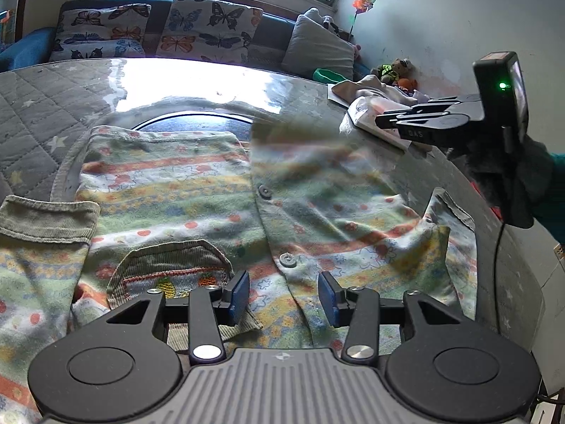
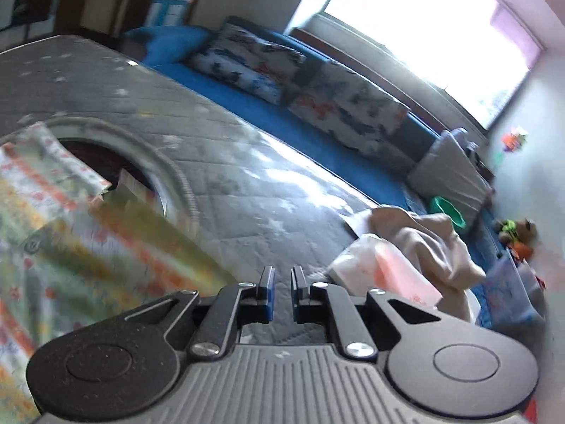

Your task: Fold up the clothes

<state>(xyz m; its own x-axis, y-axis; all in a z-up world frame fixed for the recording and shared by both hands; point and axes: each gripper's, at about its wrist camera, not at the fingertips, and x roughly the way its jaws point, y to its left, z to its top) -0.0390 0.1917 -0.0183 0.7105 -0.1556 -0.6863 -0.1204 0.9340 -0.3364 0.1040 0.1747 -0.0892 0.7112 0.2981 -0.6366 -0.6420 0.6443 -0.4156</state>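
We note the garment [image 1: 197,190] lying spread on the grey quilted table cover [image 1: 39,113], directly beneath and ahead of the left gripper [image 1: 284,298]. It is a child's button-front top in pale green with orange, yellow and blue printed bands, grey corduroy cuffs and pocket trim, and two grey buttons down the placket. The left gripper's jaws stand moderately apart above the cloth, pads not pressing it.

The left wrist view alone shows the pocket [image 1: 173,268], the buttons and the right gripper [image 1: 383,120] seen side-on, held by a gloved hand [image 1: 508,180]. The right wrist view alone shows the right gripper [image 2: 282,291] from behind: jaws narrow, a thin gap between the pads, nothing between them.

The right view is motion-blurred; the garment's raised flap [image 2: 141,233] smears into streaks. In the left view that flap is also blurred, and glare washes out the far tabletop.
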